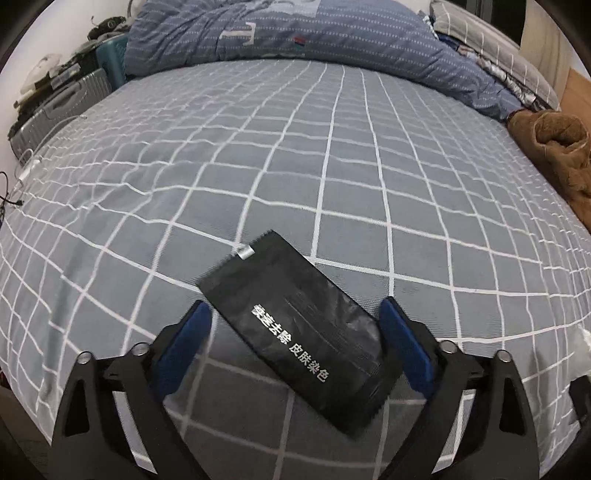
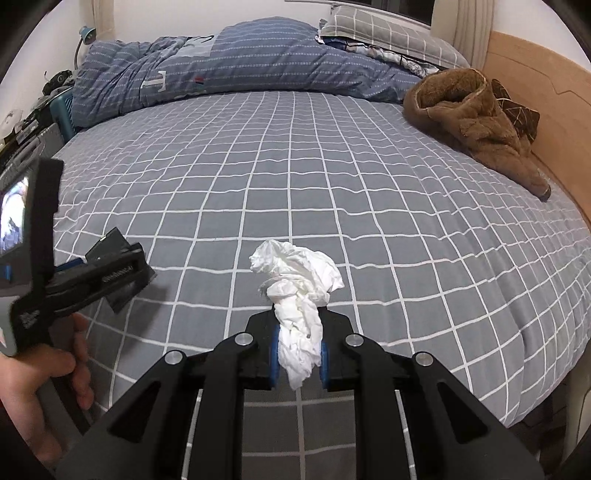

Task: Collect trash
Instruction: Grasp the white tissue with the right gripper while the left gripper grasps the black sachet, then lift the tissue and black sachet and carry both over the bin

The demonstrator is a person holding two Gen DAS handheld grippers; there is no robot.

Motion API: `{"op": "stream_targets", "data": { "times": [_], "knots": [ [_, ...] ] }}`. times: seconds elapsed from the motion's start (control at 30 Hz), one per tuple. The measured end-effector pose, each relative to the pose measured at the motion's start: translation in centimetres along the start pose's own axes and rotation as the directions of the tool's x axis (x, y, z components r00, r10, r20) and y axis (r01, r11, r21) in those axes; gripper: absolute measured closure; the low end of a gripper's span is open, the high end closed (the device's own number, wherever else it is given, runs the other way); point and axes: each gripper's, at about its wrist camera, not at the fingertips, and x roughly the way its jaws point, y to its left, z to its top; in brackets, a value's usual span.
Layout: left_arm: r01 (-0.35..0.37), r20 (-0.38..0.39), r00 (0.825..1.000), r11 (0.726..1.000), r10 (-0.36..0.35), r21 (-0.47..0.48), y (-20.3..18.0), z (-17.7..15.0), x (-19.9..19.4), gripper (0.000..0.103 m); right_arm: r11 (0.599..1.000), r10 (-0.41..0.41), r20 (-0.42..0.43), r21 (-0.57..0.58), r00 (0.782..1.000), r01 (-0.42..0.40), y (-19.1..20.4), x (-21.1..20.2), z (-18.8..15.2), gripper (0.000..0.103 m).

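So the whole thing plays out on a bed [image 1: 258,155] with a grey sheet crossed by white grid lines. The left gripper [image 1: 295,314] is spread wide, blue pads on either side of a flat black sachet [image 1: 295,325] with white Chinese lettering. The sachet sits diagonally near the bed's front edge, one serrated end pointing up the bed with a little silver tab at its corner. Whether the pads actually touch it is hard to call; there looks to be a gap on the left side, and the right pad is just beside the packet's edge.

Over in the right wrist view, the right gripper [image 2: 298,354] is clamped tight on a crumpled white tissue [image 2: 299,284], which bunches up above the fingertips and hangs a bit below them too. It's near the front edge as well, roughly mid-width.

The left hand [image 2: 44,387] shows at that view's left side, wrapped around the handle of its tool.

A rumpled blue duvet [image 2: 229,62] lies along the far edge, a brown fleece garment [image 2: 476,122] sits by the wooden headboard [image 2: 535,92] on the right edge, and a checked pillow [image 2: 384,29] is in the far right corner.
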Motion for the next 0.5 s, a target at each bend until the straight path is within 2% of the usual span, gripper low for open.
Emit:
{"op": "stream_targets", "data": {
  "times": [0.13,0.2,0.5],
  "knots": [
    [-0.002,0.004,1.0,1.0,0.002,0.018,-0.26,-0.25,0.38,0.029,1.0,0.0,-0.003,0.005,1.0,0.0,-0.08,0.18,0.12,0.088],
    [0.014,0.005,1.0,1.0,-0.014,0.024,-0.39,-0.39,0.38,0.04,1.0,-0.001,-0.002,0.003,1.0,0.001,0.01,0.15,0.13,0.088],
    [0.056,0.011,0.998,0.997,-0.056,0.054,-0.48,-0.49,-0.16,0.078,1.0,0.0,-0.001,0.001,1.0,0.0,0.03,0.15,0.19,0.089]
  ]
}}
